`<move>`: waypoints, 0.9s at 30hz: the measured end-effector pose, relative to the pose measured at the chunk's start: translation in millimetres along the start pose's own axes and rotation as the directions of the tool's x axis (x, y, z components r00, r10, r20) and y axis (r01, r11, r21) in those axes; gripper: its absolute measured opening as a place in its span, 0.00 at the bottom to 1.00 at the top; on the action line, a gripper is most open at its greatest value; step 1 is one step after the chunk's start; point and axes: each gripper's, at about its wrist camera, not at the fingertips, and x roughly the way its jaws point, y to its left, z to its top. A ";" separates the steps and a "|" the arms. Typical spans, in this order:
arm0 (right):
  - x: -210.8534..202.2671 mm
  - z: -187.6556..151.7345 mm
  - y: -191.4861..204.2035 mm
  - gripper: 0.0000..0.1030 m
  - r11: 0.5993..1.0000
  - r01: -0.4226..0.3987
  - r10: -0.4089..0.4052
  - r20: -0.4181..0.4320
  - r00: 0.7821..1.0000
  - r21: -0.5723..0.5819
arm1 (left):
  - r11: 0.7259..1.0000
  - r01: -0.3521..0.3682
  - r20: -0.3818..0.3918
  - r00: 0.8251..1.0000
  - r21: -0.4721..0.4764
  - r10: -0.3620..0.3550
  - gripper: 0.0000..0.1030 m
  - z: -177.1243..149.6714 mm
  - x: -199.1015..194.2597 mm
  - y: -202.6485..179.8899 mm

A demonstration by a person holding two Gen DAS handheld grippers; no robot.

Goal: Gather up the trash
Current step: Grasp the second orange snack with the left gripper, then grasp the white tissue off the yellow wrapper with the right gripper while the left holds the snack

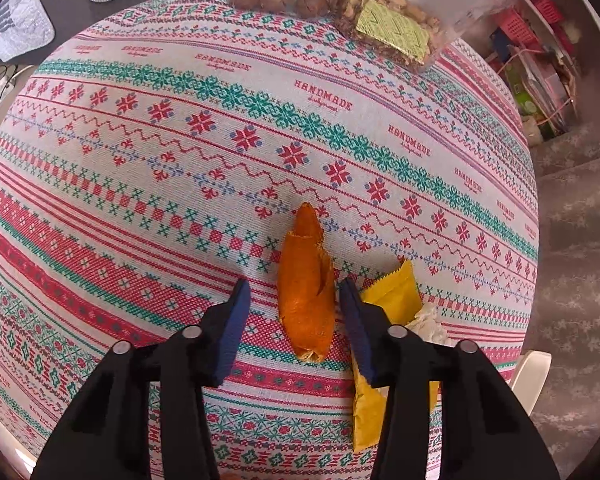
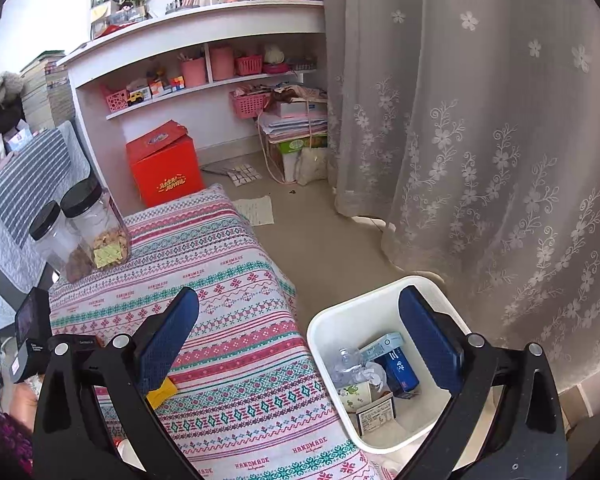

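In the left wrist view a curled orange peel (image 1: 306,288) lies on the patterned tablecloth (image 1: 180,140). My left gripper (image 1: 293,285) points down over it, a blue finger on each side. The right finger sits against the peel's edge and the left finger (image 1: 236,320) stands a little clear, so the gripper is open. A yellow wrapper (image 1: 392,292) and a crumpled white tissue (image 1: 428,320) lie just right of the peel. My right gripper (image 2: 299,296) hangs wide open and empty between the table edge and a white bin (image 2: 364,300) holding several cartons and wrappers.
Two clear snack jars (image 1: 340,4) with black lids stand at the table's far end (image 2: 80,232). The yellow wrapper (image 2: 162,392) shows by the table's near side. A lace curtain (image 2: 480,140), a red box (image 2: 164,168) and pink-stocked shelves (image 2: 204,76) surround the floor.
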 end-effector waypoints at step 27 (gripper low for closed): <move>107.2 -71.5 154.6 0.58 0.903 -0.408 0.401 -0.615 0.679 0.139 | 0.987 0.134 0.568 0.808 0.083 -0.158 0.20 -74.5 -252.3 122.5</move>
